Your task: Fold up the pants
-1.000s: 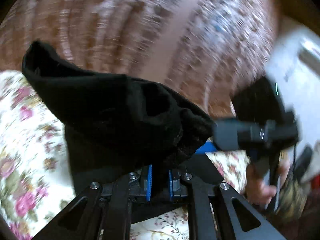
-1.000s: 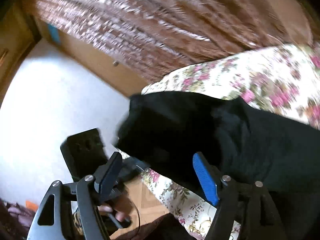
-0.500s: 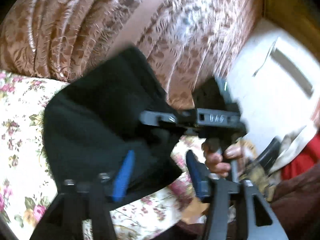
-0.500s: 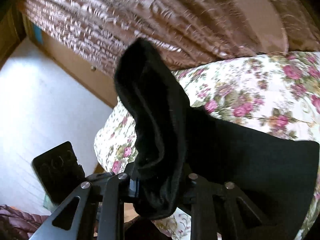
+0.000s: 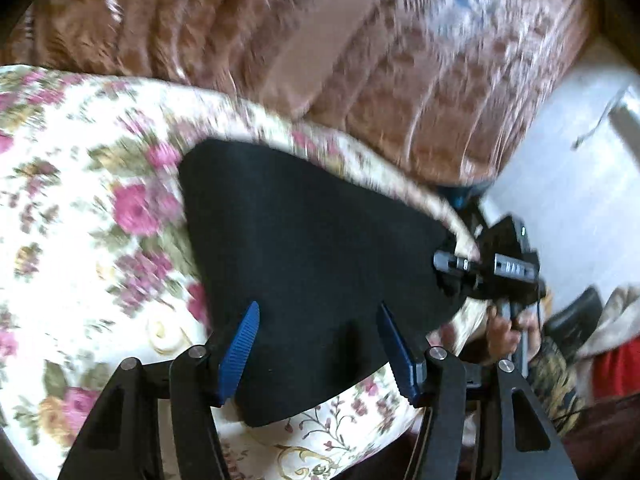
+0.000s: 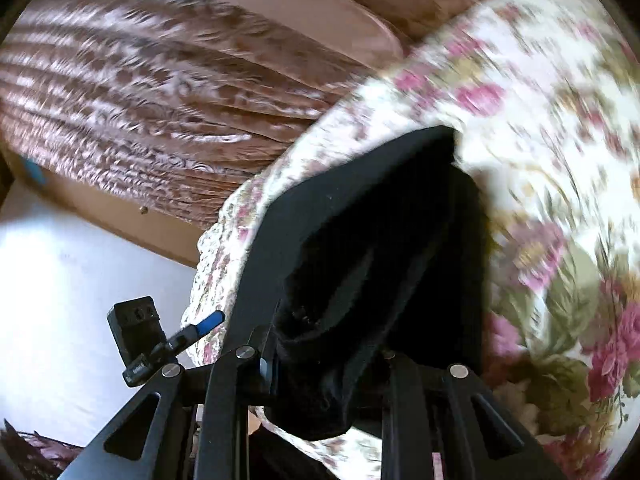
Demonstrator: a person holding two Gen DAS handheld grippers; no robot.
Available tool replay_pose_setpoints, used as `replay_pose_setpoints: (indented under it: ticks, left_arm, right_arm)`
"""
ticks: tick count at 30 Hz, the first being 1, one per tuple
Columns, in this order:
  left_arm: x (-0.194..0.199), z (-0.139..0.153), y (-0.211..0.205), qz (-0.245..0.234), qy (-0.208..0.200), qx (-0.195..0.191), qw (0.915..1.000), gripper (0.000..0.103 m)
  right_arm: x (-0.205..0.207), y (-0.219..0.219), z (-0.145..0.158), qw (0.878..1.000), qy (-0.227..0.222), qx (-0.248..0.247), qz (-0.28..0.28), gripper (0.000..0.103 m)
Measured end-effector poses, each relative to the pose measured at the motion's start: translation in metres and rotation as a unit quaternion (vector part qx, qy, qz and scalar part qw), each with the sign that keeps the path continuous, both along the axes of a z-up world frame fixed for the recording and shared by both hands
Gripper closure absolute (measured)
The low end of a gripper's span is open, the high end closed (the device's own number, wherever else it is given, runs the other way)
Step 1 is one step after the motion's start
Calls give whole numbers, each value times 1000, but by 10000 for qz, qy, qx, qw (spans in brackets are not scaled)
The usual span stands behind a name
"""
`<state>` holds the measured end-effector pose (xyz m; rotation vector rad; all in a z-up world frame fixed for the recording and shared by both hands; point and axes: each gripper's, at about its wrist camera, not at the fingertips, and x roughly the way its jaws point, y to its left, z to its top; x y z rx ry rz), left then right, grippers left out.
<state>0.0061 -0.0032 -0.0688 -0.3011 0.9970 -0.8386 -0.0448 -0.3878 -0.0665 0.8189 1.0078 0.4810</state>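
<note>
From my left cam I see the black pants lying flat on the floral bedspread, near its right edge, w/ the brown patterned curtain behind. My left gripper is spread wide, blue pads apart on either side of the near edge of the fabric, nothing pinched btwn them; the cloth lies under and ahead of the fingers. At the right corner of the pants I can see my right gripper from the side, tip at the fabric edge, w/ a hand on its handle below. Both frames are smeared w/ motion blur, so fine detail is poor. On the right cam the pants bunch up into a thick dark fold that runs straight into my right gripper; the jaws are clamped tight on that fold, cloth bulging out below and above them. The rest of the fabric stretches away over the bedspread toward the upper right. Low left in the same view I see my left gripper beside the bed edge, one blue pad showing, apart from the cloth there. White floor sits under the curtain on the left. Can't tell which part of the pants (waist or leg) is held.
</note>
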Motion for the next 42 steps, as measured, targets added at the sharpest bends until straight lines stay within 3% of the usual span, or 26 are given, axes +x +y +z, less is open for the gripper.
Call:
replay_pose_setpoints:
  ticks: [2, 6, 10, 12, 16, 19, 22, 25, 31, 33, 42]
  left_arm:
    - [-7, -5, -11, -112, -77, 188, 9997, 43]
    - [-15, -4, -15, -160, -206, 341, 9991, 43]
    - [-15, -6, -13, -99, -186, 306, 9993, 43]
    - [-17, -5, -15, -49, -263, 374, 9989, 43]
    - [-24, -2, -24, 82, -443, 765, 9961, 42]
    - [-28, -2, -28, 199, -569, 1011, 9931, 42]
    - [-32, -2, -33, 288, -705, 1214, 9897, 42]
    - [-35, 2, -37, 416, -856, 1468, 9846, 42]
    - [-39, 10, -39, 877, -1056, 1883, 9725, 41]
    - [-39, 12, -37, 925, -1006, 1807, 9740, 40]
    - [-42, 26, -30, 1368, -1211, 2058, 9614, 37]
  right_arm:
    - [-4, -12, -15, 9996, 103, 38, -267, 72]
    - [-19, -28, -15, 9980, 102, 202, -590, 62]
    - [-43, -42, 16, 9937, -153, -381, -1046, 61]
    - [-54, -31, 39, 9925, -511, -580, -945, 61]
    - [-53, 17, 53, 9896, -699, -1162, -478, 62]
    - [-51, 33, 34, 9847, -339, -1672, -342, 71]
    - [-51, 29, 11, 9819, 21, -1835, -468, 81]
    - [-55, 27, 13, 9835, -52, -1722, -548, 81]
    - [-57, 44, 24, 9712, -113, -2325, -509, 80]
    - [-58, 51, 29, 9682, -227, -2441, -497, 76]
    - [-65, 90, 50, 9441, -598, -3218, -384, 74]
